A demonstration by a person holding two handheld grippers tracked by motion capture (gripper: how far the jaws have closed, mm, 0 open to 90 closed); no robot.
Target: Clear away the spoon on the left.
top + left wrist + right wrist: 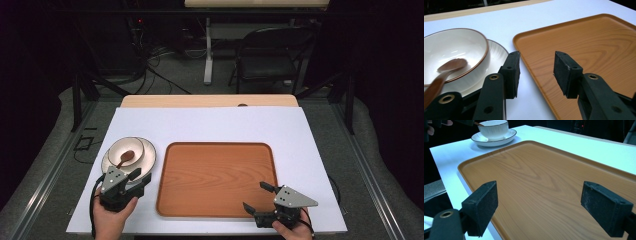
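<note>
Left gripper (134, 176), jaws apart, sits near the bowl (126, 151) holding a spoon (125, 158), apparently wooden. Right gripper (257, 196), jaws wide apart, spans the tray's (216, 179) near right corner.

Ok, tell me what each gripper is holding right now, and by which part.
Nothing is held. The left gripper is open beside the white bowl on its saucer; the right gripper is open over the brown wooden tray.
</note>
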